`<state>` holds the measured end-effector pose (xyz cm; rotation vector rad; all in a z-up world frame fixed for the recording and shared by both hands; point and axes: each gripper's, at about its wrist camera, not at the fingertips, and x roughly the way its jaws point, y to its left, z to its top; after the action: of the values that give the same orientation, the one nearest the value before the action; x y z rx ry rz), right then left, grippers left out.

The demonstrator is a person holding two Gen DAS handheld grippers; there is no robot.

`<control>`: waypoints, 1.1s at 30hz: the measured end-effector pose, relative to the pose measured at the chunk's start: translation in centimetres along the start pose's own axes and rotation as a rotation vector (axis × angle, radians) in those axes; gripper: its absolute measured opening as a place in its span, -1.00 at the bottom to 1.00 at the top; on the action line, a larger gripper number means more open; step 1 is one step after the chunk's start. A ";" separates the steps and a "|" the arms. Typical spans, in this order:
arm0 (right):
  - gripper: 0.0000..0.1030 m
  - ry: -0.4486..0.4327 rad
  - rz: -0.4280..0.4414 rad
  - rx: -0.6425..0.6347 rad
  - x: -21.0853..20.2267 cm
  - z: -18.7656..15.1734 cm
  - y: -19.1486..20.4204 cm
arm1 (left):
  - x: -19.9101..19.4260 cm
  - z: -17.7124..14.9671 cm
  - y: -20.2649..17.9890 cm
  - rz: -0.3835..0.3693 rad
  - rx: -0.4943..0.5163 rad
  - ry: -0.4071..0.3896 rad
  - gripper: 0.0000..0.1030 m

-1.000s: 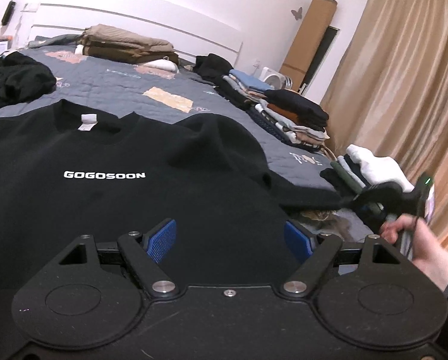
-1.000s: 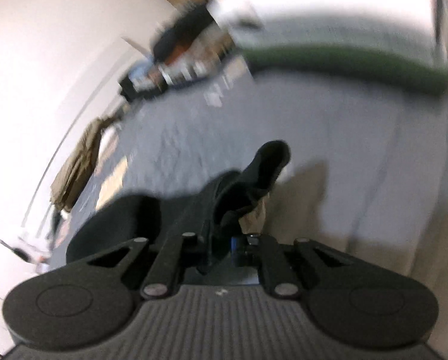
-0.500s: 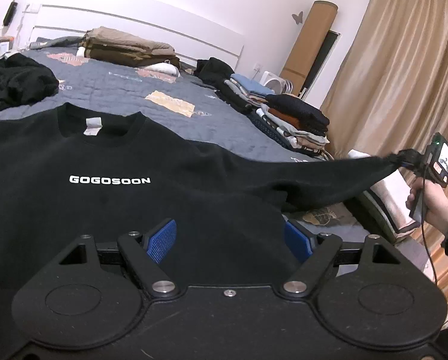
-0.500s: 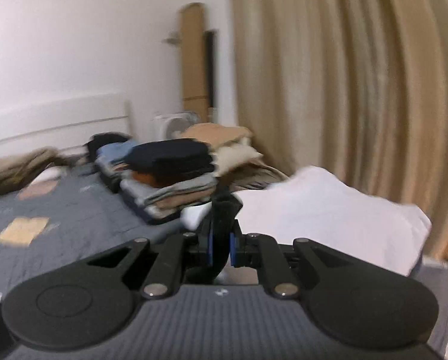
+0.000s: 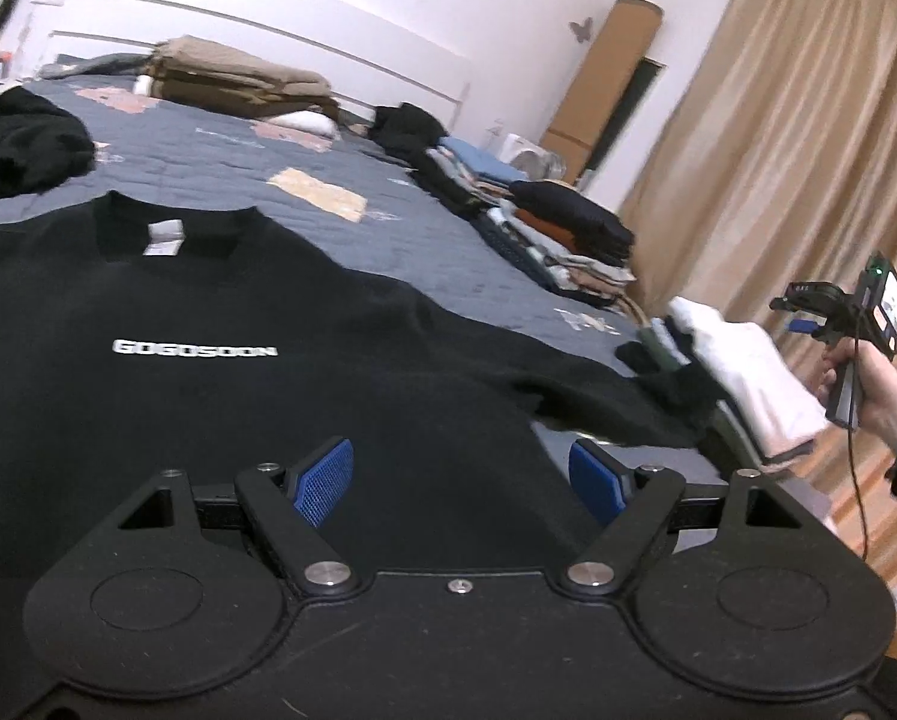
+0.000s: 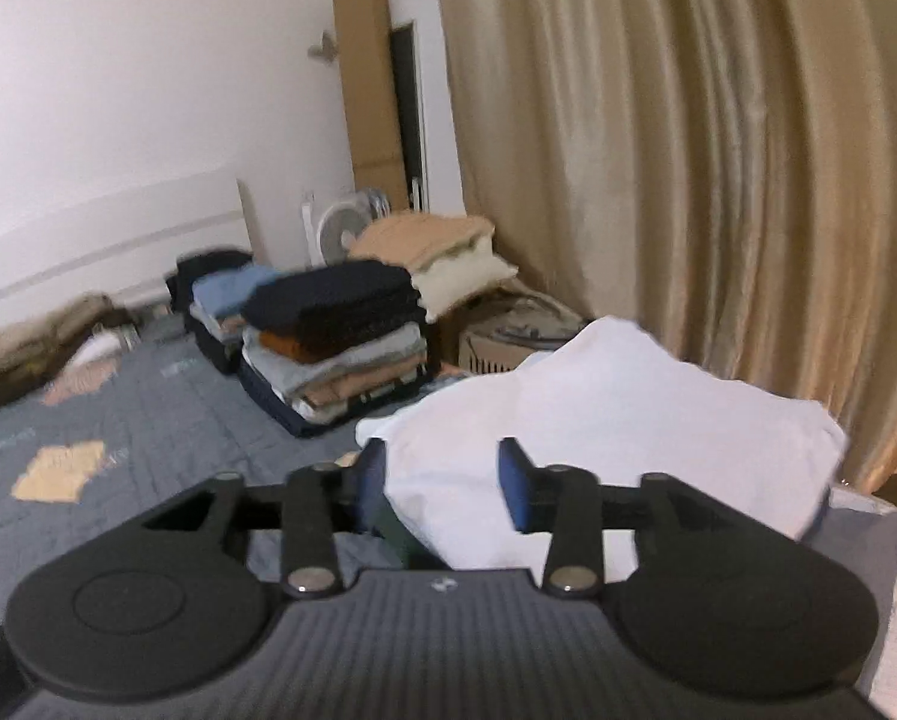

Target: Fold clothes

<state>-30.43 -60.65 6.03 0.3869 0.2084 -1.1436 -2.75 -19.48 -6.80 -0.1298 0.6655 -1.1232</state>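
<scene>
While my left hand-held gripper (image 5: 460,483) hovers spread over the hem of the black sweatshirt (image 5: 220,372), which lies front up on the bed (image 5: 304,162), my right hand-held gripper (image 6: 439,480) hangs spread and empty past the bed's edge. Its right sleeve (image 5: 622,396) lies stretched toward the white folded pile (image 5: 748,372). I judge the garment laid out; next I should pinch that sleeve and carry it across the chest.
</scene>
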 end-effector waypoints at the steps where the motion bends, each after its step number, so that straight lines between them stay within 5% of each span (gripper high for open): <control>1: -0.08 0.022 0.059 0.029 -1.2 -0.8 0.1 | 0.0 0.0 -0.3 -0.009 0.012 0.004 0.52; 4: -0.04 0.144 0.223 0.152 -3.0 -4.7 1.0 | 0.3 -0.4 -1.5 -0.010 0.067 0.016 0.52; 9: -0.02 0.372 0.348 0.389 -2.1 -13.3 3.5 | 0.9 -1.7 -3.4 -0.023 0.128 0.046 0.52; 13: -0.03 0.558 0.466 0.211 0.2 -17.9 8.6 | 0.7 -2.3 -3.6 -0.024 0.158 0.053 0.52; 17: -0.02 0.554 0.516 0.089 2.6 -19.0 11.7 | 0.9 -2.2 -2.8 -0.012 0.127 0.055 0.52; 22: -0.01 0.536 0.550 0.205 4.1 -19.6 11.4 | 1.1 -2.2 -1.5 0.009 0.108 0.060 0.52; 25: -0.02 0.607 0.579 0.269 5.2 -21.2 11.9 | 1.4 -2.3 -0.6 0.023 0.089 0.071 0.52; 27: -0.19 0.677 0.601 0.278 5.6 -22.4 12.5 | 1.4 -2.2 0.0 0.036 0.075 0.070 0.52; 28: -0.48 0.695 0.602 0.275 5.6 -22.8 12.8 | 1.5 -2.2 0.3 0.042 0.068 0.070 0.52; 30: -0.68 0.679 0.589 0.260 5.1 -22.6 13.1 | 1.4 -2.1 1.0 0.055 0.052 0.067 0.52; 33: -0.67 0.645 0.559 0.192 4.4 -21.4 13.7 | 0.8 -1.6 2.0 0.079 0.020 0.043 0.52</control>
<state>-15.36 -50.81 -12.50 0.9193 0.5186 -0.4586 -1.82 -18.85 -9.27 -0.0616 0.6921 -1.0583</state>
